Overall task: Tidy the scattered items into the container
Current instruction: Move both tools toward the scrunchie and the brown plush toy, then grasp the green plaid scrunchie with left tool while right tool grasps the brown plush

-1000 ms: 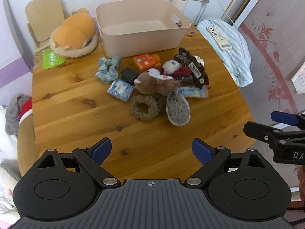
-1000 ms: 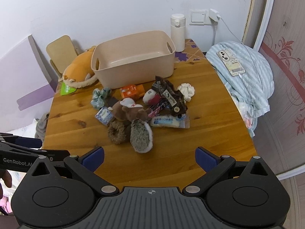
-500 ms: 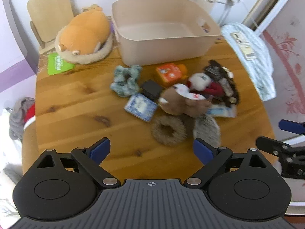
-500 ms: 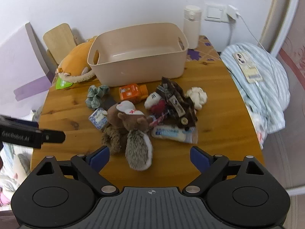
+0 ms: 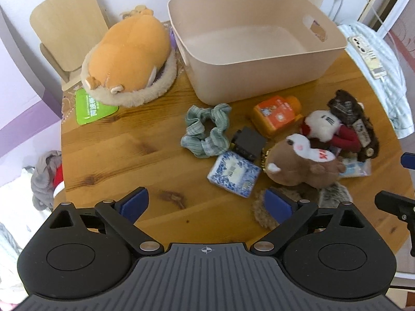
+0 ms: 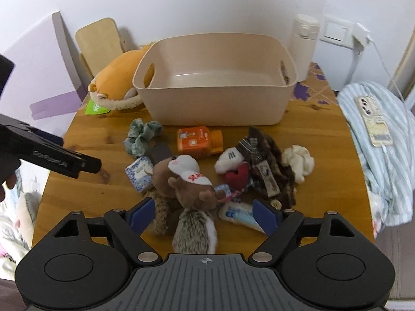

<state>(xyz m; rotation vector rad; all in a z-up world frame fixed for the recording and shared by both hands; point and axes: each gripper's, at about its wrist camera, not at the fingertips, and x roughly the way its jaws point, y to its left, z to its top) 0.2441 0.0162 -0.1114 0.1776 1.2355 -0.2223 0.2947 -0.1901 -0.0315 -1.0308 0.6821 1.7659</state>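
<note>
An empty beige bin [image 5: 256, 41] [image 6: 215, 83] stands at the back of the wooden table [image 5: 116, 150]. In front of it lies a pile: a green scrunchie [image 5: 206, 132], an orange bottle [image 5: 276, 115], a small black box [image 5: 247, 143], a blue-white packet [image 5: 233, 173], a brown plush [image 5: 298, 165] [image 6: 186, 178], a grey hedgehog plush [image 6: 195, 229], a white-red plush [image 6: 233, 165] and a brown fabric piece [image 6: 269, 171]. My left gripper [image 5: 206, 203] is open, just short of the blue-white packet. My right gripper [image 6: 203, 213] is open, over the hedgehog plush.
A large orange plush [image 5: 127, 59] lies left of the bin beside a green card [image 5: 93, 106] and a wooden board [image 5: 67, 26]. A white flask [image 6: 303, 46] stands behind the bin. A striped cloth with a phone [image 6: 373, 119] lies at the right edge.
Both grippers have moved forward and lower toward the pile. The left one has also shifted left, so the scrunchie and packet sit nearer its middle. Both stay open.
</note>
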